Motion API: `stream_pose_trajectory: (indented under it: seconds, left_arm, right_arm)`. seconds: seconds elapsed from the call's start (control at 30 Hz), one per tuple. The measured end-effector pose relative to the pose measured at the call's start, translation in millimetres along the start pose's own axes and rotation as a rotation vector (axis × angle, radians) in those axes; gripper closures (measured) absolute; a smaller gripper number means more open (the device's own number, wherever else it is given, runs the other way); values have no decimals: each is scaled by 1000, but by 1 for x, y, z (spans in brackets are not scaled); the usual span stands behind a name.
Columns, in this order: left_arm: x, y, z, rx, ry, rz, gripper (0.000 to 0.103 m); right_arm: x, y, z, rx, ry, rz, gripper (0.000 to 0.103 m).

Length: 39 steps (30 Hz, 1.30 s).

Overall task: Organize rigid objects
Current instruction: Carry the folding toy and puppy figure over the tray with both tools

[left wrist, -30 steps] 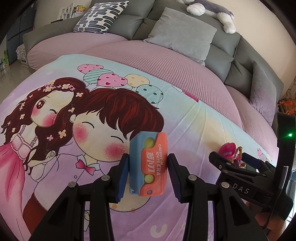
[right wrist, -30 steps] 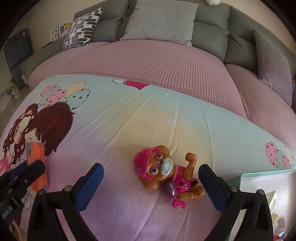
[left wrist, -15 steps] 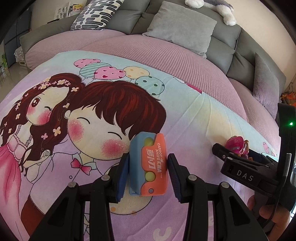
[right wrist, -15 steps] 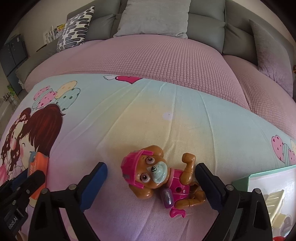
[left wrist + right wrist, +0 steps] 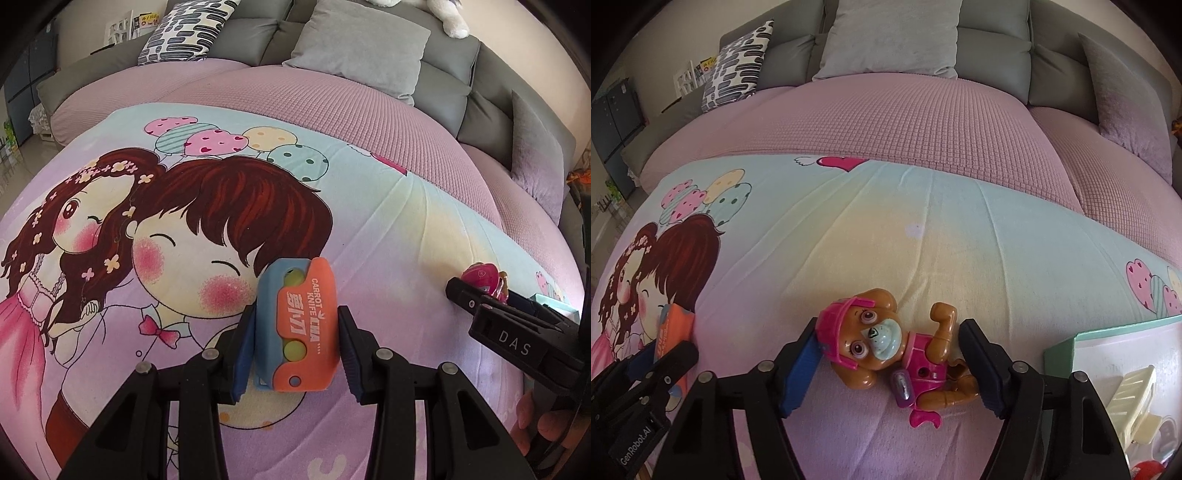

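Tools [image 5: 293,347] [image 5: 888,363] angled downward, right closing around puppy [image 5: 886,345]

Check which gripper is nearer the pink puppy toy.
Right. The right gripper straddles the puppy toy, fingers closing on either side. The left gripper is off to its left, shut on the carrot knife.

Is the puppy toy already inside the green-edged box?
No, the puppy toy lies on the cartoon bedsheet between the right gripper's closing jaws, left of the box.

Open blanket [image 5: 923,229] beyond toy dog [image 5: 886,343]
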<state>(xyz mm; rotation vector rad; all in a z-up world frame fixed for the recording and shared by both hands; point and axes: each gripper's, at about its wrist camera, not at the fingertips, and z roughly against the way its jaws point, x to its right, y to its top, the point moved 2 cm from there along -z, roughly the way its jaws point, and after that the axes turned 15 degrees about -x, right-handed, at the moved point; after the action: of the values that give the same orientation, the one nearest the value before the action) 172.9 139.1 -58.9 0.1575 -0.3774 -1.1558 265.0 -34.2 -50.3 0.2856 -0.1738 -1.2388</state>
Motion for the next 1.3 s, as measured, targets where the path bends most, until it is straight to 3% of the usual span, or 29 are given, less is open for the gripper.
stream_pose_trajectory:
  seconds: [0.17,0.53,0.97,1.3]
  left_arm:
    - [-2,-1,10,19,-17,10,59]
    - [9,-3,39,74,-11,-14,59]
    - [42,-11,88,165,6,-89,59]
    - [80,-25,119,220,1,-169,59]
  right_arm:
    - [4,-3,10,8,8,-13,34]
    - [6,-12,33,35,9,-5,34]
    - [23,-38,111,185,12,-58,34]
    - [50,-81,156,287,-84,-176,34]
